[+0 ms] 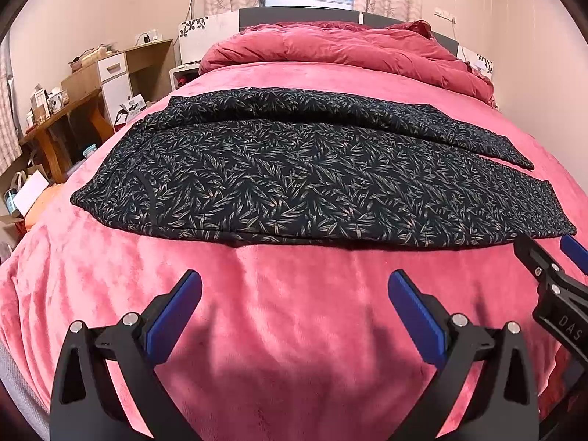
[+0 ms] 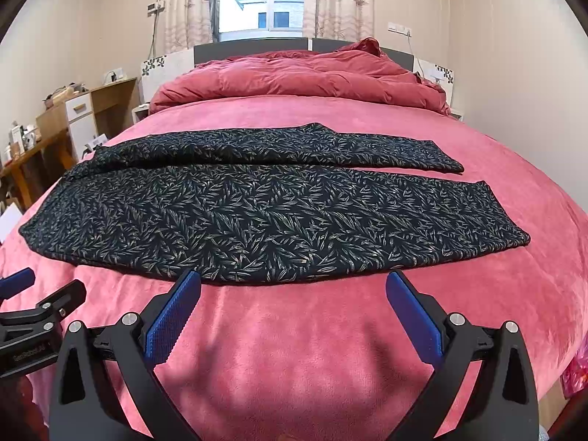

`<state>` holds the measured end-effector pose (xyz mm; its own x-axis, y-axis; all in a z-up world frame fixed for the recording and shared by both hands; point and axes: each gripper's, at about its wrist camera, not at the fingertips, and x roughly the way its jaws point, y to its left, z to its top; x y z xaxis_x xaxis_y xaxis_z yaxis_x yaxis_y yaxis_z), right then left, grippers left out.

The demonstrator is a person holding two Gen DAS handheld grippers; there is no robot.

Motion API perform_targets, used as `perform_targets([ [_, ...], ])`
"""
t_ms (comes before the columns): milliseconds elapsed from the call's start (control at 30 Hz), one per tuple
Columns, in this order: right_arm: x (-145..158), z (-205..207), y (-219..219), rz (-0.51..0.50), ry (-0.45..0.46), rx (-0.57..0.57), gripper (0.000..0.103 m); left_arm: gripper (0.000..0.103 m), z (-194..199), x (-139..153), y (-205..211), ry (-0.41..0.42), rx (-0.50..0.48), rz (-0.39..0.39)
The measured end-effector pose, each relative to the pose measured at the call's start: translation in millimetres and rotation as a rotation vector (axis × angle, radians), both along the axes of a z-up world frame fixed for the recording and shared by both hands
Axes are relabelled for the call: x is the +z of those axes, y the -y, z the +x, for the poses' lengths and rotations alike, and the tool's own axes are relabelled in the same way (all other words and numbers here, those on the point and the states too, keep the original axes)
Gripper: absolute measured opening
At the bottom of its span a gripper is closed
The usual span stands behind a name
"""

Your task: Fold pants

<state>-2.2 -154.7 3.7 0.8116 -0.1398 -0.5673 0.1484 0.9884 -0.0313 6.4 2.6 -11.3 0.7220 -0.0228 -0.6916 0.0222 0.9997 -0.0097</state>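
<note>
Pants [image 1: 312,176] flat, apparently unfolded, on blanket [image 1: 294,294]

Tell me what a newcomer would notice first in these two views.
First, the dark leaf-print pants spread flat across the middle of the pink blanket, legs running to the right. Next, the red duvet heaped at the headboard. In front, the left gripper and right gripper hover open near the pants' closest edge.

The pants [image 1: 312,180] are thin, matt woven cloth printed with pale leaves. Beneath them, the blanket [image 1: 294,330] is plush fleece with a soft sheen. Each gripper, the left gripper [image 1: 294,294] and the right gripper [image 2: 293,294], is matt black plastic with shiny metal rivets and ridged blue pads [image 2: 172,316]. At centre left, the desk [image 1: 58,117] is wood.
</note>
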Motion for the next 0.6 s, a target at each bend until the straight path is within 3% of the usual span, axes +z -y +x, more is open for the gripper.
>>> perform_targets([
  [600, -1.5, -0.3, -0.5, 0.002, -0.01, 0.006, 0.1, 0.101, 1.0, -2.3, -1.3, -0.013, 0.003, 0.004],
])
